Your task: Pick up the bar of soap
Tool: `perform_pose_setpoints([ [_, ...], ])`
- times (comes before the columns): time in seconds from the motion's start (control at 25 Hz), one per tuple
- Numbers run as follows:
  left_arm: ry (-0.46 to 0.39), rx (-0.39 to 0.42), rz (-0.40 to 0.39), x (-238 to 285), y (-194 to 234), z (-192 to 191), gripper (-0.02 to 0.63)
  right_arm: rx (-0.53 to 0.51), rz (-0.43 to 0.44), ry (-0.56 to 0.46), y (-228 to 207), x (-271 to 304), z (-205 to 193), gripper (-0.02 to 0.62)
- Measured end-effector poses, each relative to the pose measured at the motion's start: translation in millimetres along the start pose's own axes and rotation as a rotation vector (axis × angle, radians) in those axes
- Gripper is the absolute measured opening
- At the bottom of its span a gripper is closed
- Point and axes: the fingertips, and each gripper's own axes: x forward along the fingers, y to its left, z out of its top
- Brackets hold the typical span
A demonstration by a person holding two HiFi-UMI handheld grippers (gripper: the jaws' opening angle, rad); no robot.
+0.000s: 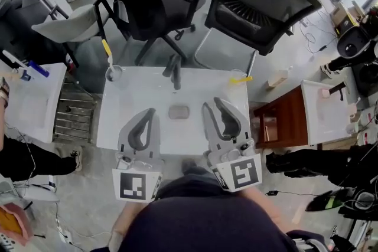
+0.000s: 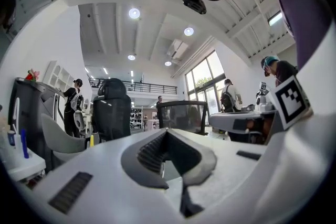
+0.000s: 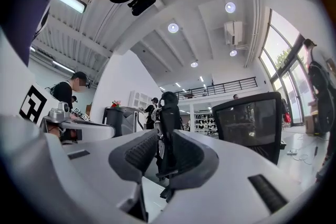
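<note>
1. The pale grey, rounded bar of soap (image 1: 178, 111) lies flat and alone near the middle of the white surface (image 1: 115, 121), untouched and free on all sides. Either hand could probably reach it from above or from the side.
2. The left gripper (image 1: 150, 110) sits just left of the soap, its jaw tips drawn together with nothing between them. Held like that, it looks to be waiting rather than reaching.
3. The right gripper (image 1: 213, 103) sits just right of the soap, its jaws partly apart and empty. That gap looks wide enough for the bar, so this hand seems the better prepared. Both grippers flank the soap without touching it.
4. Beyond the soap stands a dark tap-like fitting (image 1: 175, 72). Further left of it is a clear cup holding a yellow toothbrush (image 1: 112, 71), well clear of any approach.
5. Only the head view shows the soap and how the grippers sit beside it. Both gripper views look level across the surface, so the soap lies below their sight.
6. The gripper views give the jaw detail instead. The left gripper view shows ribbed pads meeting at the tips. The right gripper view shows a clear gap, with a dark upright shape, probably the tap, framed in it.
</note>
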Motion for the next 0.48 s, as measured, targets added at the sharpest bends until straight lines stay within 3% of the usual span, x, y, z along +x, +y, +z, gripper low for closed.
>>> perform_pose_setpoints([
  [0.24,0.061,-0.021,0.073,30,7,-16,0.000,0.007,0.082,0.003,-20,33,-13,0.104],
  [0.48,0.082,-0.009,0.097,51,7,-27,0.000,0.034,0.129,0.023,-32,52,-32,0.104],
])
